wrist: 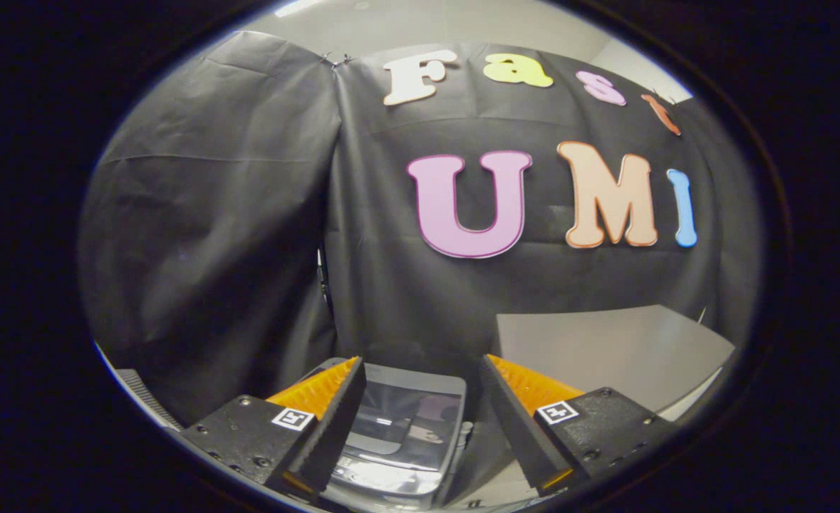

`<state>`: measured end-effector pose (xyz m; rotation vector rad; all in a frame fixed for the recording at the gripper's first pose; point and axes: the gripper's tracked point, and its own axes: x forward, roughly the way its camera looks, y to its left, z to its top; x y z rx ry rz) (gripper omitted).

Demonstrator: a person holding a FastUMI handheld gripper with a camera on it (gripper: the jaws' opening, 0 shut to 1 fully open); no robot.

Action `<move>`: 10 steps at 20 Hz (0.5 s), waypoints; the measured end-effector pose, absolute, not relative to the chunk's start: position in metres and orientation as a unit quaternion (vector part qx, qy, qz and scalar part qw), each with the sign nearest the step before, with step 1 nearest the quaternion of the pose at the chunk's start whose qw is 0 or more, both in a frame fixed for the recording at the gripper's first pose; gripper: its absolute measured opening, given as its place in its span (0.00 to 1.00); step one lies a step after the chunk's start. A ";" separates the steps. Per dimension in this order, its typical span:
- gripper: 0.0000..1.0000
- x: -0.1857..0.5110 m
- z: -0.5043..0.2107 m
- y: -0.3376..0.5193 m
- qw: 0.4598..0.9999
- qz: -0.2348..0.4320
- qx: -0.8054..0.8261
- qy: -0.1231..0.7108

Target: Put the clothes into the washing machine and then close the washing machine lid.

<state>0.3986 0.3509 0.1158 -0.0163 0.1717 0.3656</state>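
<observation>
Just now the gripper [420, 399] is hanging wide open, empty; the washing machine [402, 434] is sitting between its fingers [320, 420], lid shut.

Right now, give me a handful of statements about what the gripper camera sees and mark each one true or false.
1. The gripper is open, with nothing held between its fingers. True.
2. A garment is pinched between the fingers. False: no clothing is between them; the gap looks onto the machine below.
3. The washing machine sits below and just ahead of the fingers, seen through the gap. True.
4. The washing machine's glossy lid stands raised. False: it appears to lie flat, closed.
5. A grey table sits beyond the right finger, against the black cloth wall. True.
</observation>
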 end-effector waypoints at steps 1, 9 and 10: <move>0.98 0.394 0.118 0.337 0.981 0.175 -0.008 0.081; 0.99 0.355 0.104 0.211 0.992 0.117 0.023 0.032; 0.99 0.350 0.095 0.196 0.993 0.108 0.026 0.025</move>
